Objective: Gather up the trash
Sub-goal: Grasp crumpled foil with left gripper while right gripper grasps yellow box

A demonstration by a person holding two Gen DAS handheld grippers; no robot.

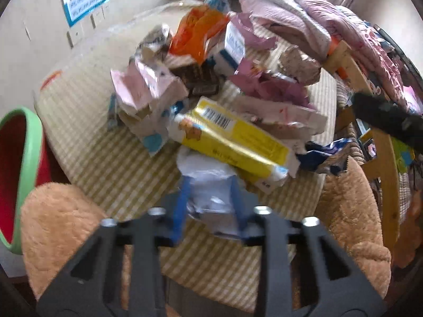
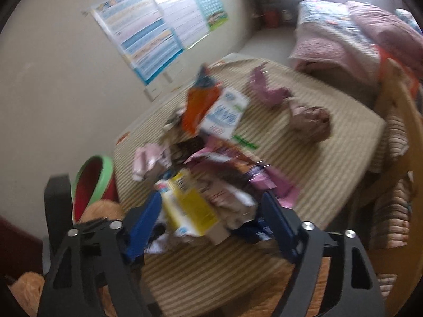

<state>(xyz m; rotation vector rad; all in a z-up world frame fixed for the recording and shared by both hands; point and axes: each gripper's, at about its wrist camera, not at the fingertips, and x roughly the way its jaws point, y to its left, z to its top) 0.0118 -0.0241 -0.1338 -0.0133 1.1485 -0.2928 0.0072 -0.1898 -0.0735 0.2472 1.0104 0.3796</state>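
A heap of trash lies on a striped table [image 1: 105, 158]: a yellow carton [image 1: 238, 134], an orange bag [image 1: 201, 29], a blue-and-white box [image 1: 234, 45], pink and purple wrappers [image 1: 267, 84]. My left gripper [image 1: 210, 187] is closed on a crumpled white paper [image 1: 208, 182] at the heap's near edge. My right gripper [image 2: 211, 216] is open above the heap, its blue fingers [image 2: 145, 222] either side of the yellow carton [image 2: 190, 206] and brown paper [image 2: 232, 206]. The right gripper's black body shows in the left wrist view [image 1: 391, 121].
A red bin with a green rim [image 1: 15, 174] stands left of the table, also seen in the right wrist view [image 2: 92, 182]. Tan plush cushions [image 1: 58, 227] sit at the near side. A wooden chair [image 1: 383, 158] and pink bedding [image 1: 317, 18] are at the right.
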